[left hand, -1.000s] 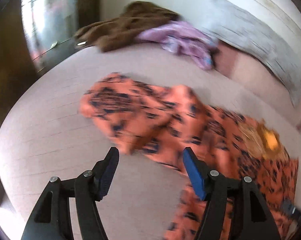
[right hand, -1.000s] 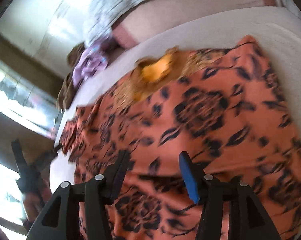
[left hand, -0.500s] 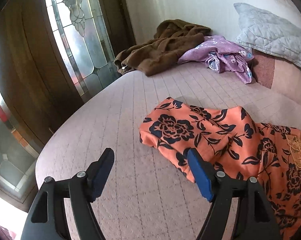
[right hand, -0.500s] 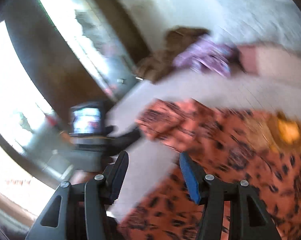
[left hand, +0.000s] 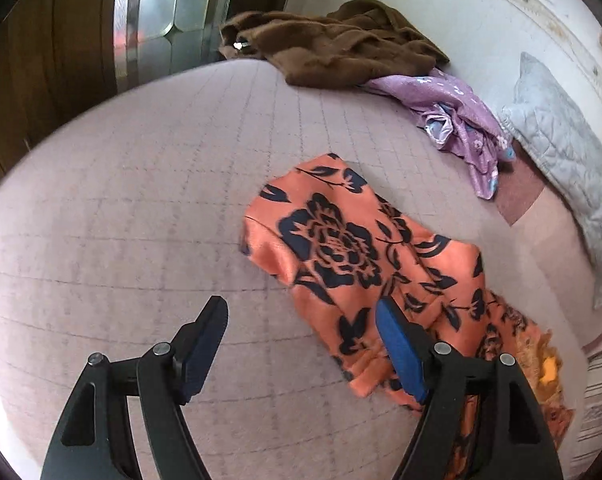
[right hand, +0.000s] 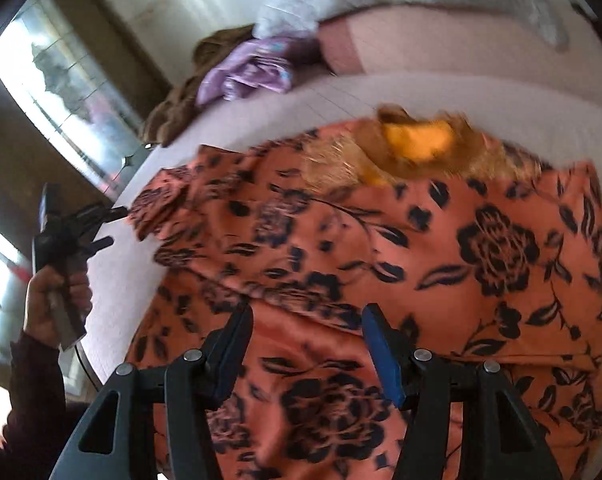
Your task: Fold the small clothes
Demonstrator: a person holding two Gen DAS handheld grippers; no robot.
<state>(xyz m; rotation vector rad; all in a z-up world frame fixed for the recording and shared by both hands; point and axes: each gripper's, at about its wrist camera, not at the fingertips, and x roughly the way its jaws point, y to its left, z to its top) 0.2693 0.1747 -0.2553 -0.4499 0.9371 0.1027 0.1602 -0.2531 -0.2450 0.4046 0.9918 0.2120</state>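
A: Item one, nearest the left camera?

B: Left gripper [left hand: 301,328], jaws spread wide, nothing between them. It hangs above the bare bedspread [left hand: 141,200] just beside the near end of the orange dress [left hand: 341,248]; its blue-padded finger overlaps the dress edge in the view, and whether it touches the cloth I cannot tell.

A: And nearest the right camera?

B: Right gripper [right hand: 307,336], jaws parted and nothing pinched. It hovers over the orange dress [right hand: 421,260], above a crease that runs across the cloth.

A: The dress itself?

B: Orange with dark blue flowers, lying flat on the bedspread. One sleeve is folded inward over the body. A gold-trimmed neckline with yellow lining [right hand: 417,144] sits at the far edge of the dress in the right view.

A: Anything off to the dress's side?

B: In the right view, a hand [right hand: 57,296] in a dark sleeve holds the left gripper [right hand: 109,226] beside the sleeve end of the dress.

A: Beyond the dress?

B: A purple garment [left hand: 461,116], crumpled, well apart from the dress. Touching its far side, a brown blanket [left hand: 341,48], heaped. A grey quilted pillow [left hand: 561,152] leans against the wall beside the purple garment.

A: Farthest?

B: A glass-panelled door [left hand: 161,8], past the bedspread's edge, beyond the brown blanket.
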